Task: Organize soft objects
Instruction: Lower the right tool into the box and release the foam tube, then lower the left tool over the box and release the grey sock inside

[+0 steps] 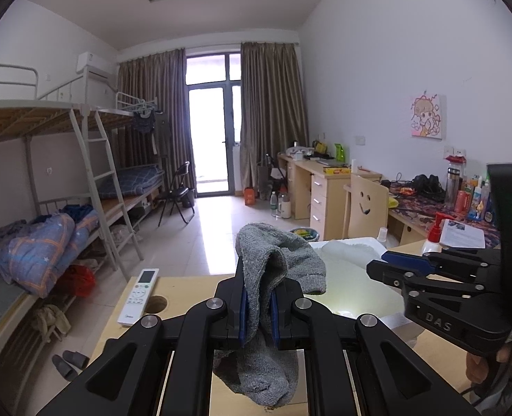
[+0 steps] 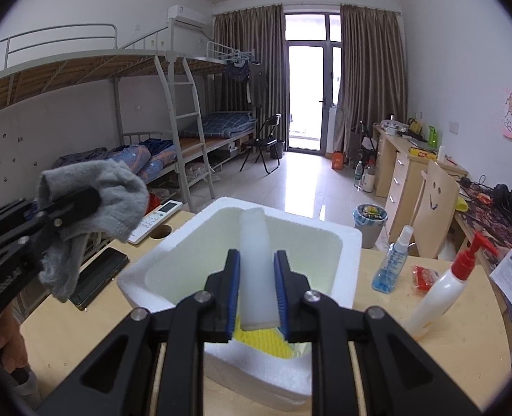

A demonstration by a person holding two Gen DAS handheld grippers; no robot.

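Beside one foam box (image 2: pixel 346 242) on the desk (image 2: pixel 394 312), the left gripper (image 1: pixel 258 306) pinched one grey sock (image 1: pixel 280 260); the right gripper (image 2: pixel 256 291) clamped one white foam strip (image 2: pixel 254 263) above that box.

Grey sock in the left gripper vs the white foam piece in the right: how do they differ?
The sock is grey knit fabric; the foam piece is smooth and white. The sock flops limp over both sides of the left gripper; the foam piece keeps a straight slab shape in the right gripper. The foam piece sits over the white foam box; the sock hangs left of it. Both are clamped between blue pads.
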